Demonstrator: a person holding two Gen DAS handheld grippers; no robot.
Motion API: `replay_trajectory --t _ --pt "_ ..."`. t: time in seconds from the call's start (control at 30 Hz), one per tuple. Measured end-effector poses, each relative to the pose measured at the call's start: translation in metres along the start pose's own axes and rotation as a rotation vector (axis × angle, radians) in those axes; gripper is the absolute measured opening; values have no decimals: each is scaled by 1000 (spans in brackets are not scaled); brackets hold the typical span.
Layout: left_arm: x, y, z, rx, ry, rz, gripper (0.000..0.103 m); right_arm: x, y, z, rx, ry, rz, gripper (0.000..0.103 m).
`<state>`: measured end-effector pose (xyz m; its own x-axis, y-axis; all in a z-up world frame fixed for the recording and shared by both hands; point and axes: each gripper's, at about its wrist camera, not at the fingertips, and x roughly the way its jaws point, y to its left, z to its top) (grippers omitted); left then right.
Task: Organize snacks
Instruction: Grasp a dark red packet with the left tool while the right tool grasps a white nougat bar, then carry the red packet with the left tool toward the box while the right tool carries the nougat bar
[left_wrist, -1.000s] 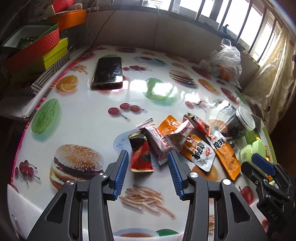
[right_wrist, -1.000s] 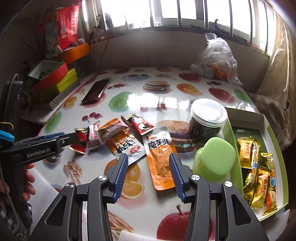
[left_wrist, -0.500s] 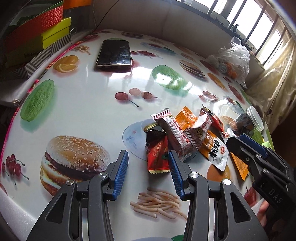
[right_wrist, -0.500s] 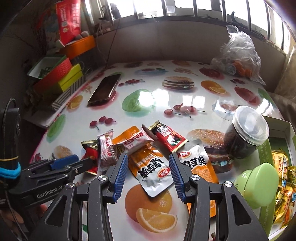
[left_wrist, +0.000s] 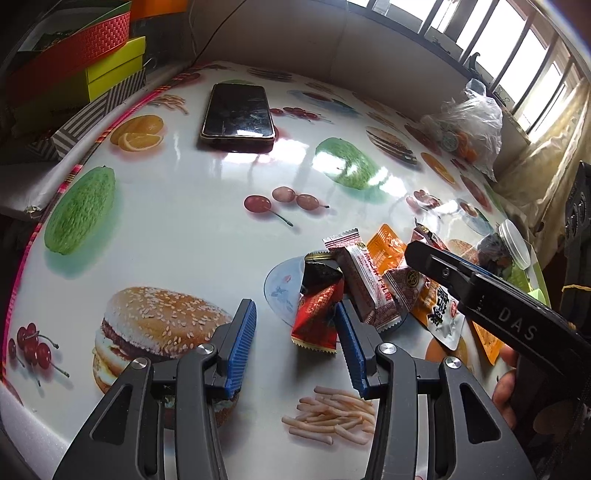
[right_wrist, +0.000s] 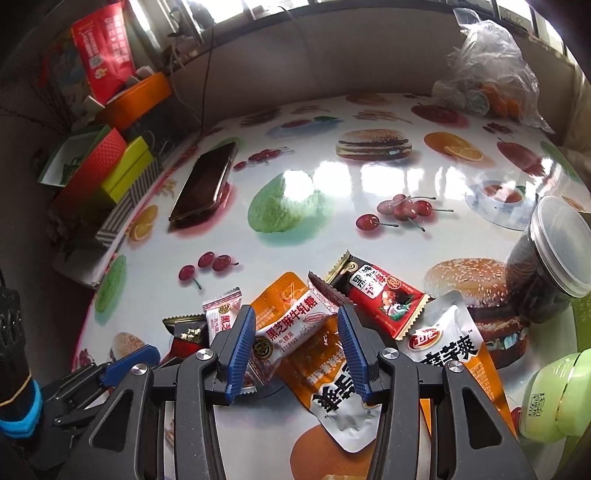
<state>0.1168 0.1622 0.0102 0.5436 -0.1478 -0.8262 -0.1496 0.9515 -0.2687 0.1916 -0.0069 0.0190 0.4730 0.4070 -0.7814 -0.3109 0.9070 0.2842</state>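
A heap of snack packets lies on the fruit-and-burger tablecloth (left_wrist: 177, 206). My left gripper (left_wrist: 295, 343) is open and low over the heap's left end. A red-and-black packet (left_wrist: 317, 310) lies between its tips, close to the right finger and not pressed. Next to it sits a white-and-red candy bar (left_wrist: 364, 284). My right gripper (right_wrist: 295, 343) is open above a white nougat packet (right_wrist: 291, 328), which rests on an orange-and-silver pouch (right_wrist: 332, 387). A red-and-black bar (right_wrist: 384, 299) and a second silver pouch (right_wrist: 443, 343) lie to its right. Both grippers hold nothing.
A phone (left_wrist: 238, 110) lies at the far left of the table. A lidded jar (right_wrist: 546, 266) and a green container (right_wrist: 554, 398) stand at the right. A plastic bag (right_wrist: 491, 74) sits at the back right. Stacked boxes (right_wrist: 110, 166) line the left edge.
My right gripper has swung left from the orange pouch beside the green container to the white nougat packet. My left gripper has dropped closer to the red-and-black packet. Both stayed open.
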Motion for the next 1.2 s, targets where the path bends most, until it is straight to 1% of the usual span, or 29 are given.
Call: replay_trajectory --t 0.17,0.23,0.3,0.37,0.5,0.57,0.6,0.77,0.93,1.0,1.07,1.2 --pt "-4 3 2 -16 -3 -31 46 10 0 0 6 27 -3 45" --pt "-5 0 4 -6 -13 -27 46 12 -1 -2 4 27 -17 45" --pt "-3 -2 6 3 -6 -27 46 12 -2 -3 5 21 -12 45" --pt "0 -4 7 5 -2 -26 46 11 -3 -3 2 20 -14 41" --pt "6 -6 8 11 13 -9 46 9 -5 -5 1 17 -23 29" --pt "7 -8 8 27 10 0 46 8 -7 -6 4 16 -21 26" --pt "7 -8 8 29 9 3 46 8 -8 -7 0 14 -21 22" --pt "8 -8 8 30 2 6 46 4 -9 -10 -12 8 -27 21" --pt "10 -13 9 55 7 31 46 -2 -9 -14 -24 8 -22 20" --pt "10 -14 9 58 7 37 42 -3 -9 -15 -24 8 -21 20" --pt "10 -15 8 61 8 44 27 -5 -9 -17 -28 9 -22 20" --pt "11 -16 7 64 7 56 26 -9 -11 -21 -28 10 -21 20"
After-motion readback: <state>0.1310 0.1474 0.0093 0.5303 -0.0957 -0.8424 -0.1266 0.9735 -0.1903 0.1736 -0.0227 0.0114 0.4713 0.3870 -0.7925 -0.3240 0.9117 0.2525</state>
